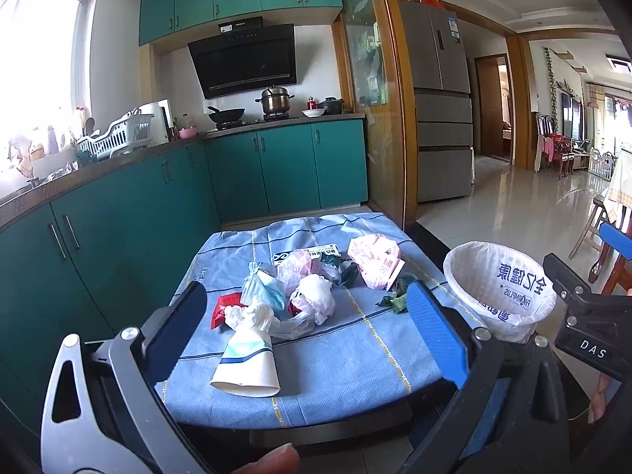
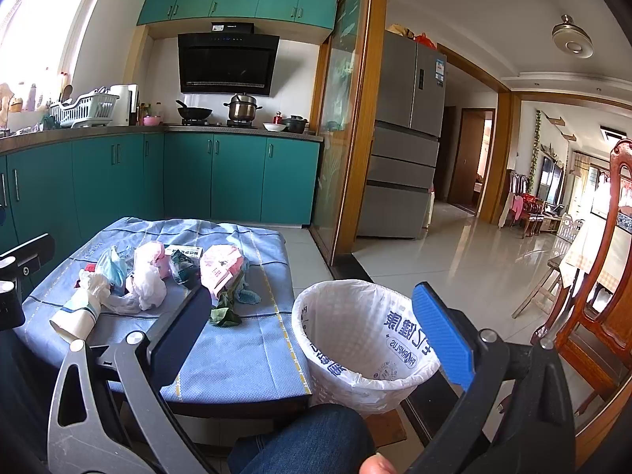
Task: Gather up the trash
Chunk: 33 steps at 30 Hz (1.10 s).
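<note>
Table (image 1: 316,387): landmark.
Trash pile (image 1: 300,288): on the table, mid-top.
Paper cup (image 1: 249,367): on it, nearer than the pile.
Bin (image 2: 367,339): right of the table.
Counter (image 1: 118,166): behind, left.

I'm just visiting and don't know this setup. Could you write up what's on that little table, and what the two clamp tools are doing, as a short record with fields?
Place: kitchen, low table under a blue checked cloth
Trash on cloth: crushed paper cup, white tissue wads, blue face mask, red wrapper, pink printed packet, green leaf scraps
Bin: white basket with printed bag liner, beside the table, looks empty
Left gripper: open, holding nothing
Right gripper: open, holding nothing
Progress: nothing collected yet
</note>
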Tool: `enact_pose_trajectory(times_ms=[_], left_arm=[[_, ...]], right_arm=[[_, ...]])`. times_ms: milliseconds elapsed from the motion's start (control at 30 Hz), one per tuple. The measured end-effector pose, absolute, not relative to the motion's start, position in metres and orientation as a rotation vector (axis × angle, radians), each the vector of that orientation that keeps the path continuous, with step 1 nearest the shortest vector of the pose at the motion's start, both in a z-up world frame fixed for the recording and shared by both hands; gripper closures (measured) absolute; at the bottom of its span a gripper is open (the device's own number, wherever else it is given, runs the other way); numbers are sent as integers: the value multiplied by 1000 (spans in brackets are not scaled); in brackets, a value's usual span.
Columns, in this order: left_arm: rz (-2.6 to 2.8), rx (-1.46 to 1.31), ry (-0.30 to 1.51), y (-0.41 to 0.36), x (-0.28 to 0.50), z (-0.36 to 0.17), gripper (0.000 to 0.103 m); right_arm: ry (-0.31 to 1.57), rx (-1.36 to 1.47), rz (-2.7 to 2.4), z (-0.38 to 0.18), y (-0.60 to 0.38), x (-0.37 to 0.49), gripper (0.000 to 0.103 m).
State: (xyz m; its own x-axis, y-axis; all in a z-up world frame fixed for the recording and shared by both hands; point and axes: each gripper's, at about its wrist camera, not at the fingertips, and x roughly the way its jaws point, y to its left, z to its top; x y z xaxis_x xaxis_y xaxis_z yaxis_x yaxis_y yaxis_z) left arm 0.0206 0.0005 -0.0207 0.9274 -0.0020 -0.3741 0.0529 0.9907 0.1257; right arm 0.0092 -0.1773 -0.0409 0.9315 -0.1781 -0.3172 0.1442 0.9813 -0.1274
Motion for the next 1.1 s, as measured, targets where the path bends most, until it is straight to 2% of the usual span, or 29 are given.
enact_pose_trajectory(times_ms=[1100], left_arm=[[-28, 123, 404, 3, 30, -29, 3]], right_arm=[[331, -120, -160, -40, -171, 14, 3]])
